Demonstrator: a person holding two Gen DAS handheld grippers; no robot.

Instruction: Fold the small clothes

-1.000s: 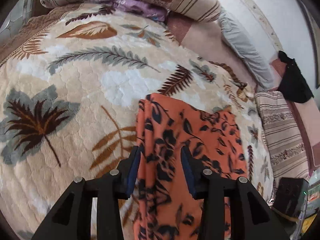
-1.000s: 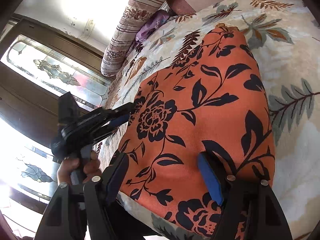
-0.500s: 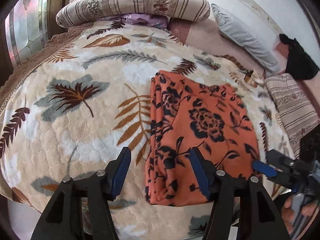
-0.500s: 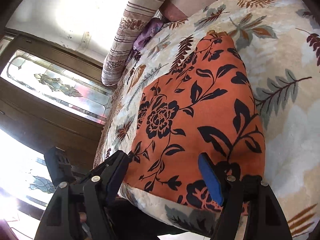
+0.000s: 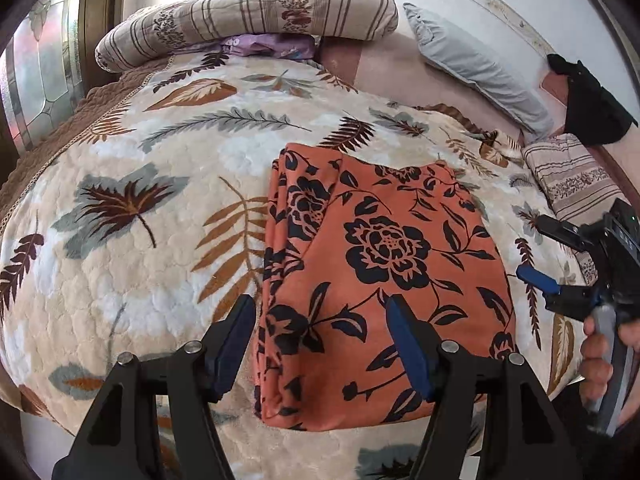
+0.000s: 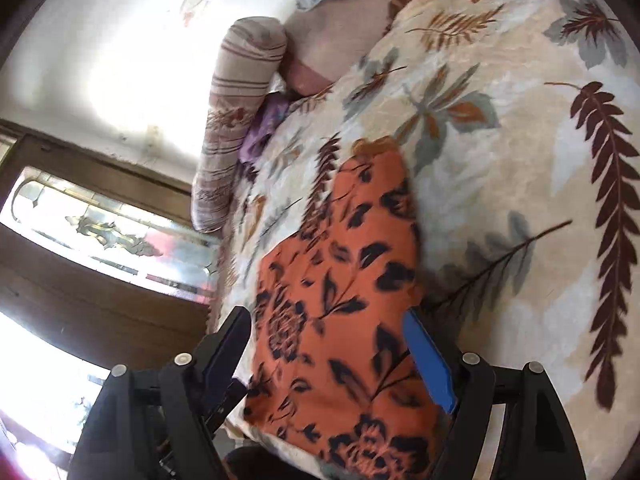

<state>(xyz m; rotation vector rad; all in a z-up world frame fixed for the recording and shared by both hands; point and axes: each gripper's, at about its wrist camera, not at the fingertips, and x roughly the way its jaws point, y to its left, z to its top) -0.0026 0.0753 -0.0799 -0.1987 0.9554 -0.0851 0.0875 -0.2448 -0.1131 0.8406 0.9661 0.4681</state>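
Note:
An orange garment with black flowers lies folded in a flat rectangle on the leaf-print blanket, close to the bed's near edge. My left gripper hovers over the garment's near left corner. Its jaws are opening and the pads do not press the cloth. In the left wrist view my right gripper hangs off the garment's right side, held by a hand. In the blurred right wrist view the garment shows between the right gripper's opening jaws, which hold nothing.
A striped bolster lies along the far edge with a purple cloth under it. A grey pillow, a black item and a striped cushion sit at the back right. A stained-glass window flanks the bed.
My left gripper widened, came off the garment's left fold and drew back toward the near edge. The right gripper pulled away to the garment's right side. The garment stays flat.

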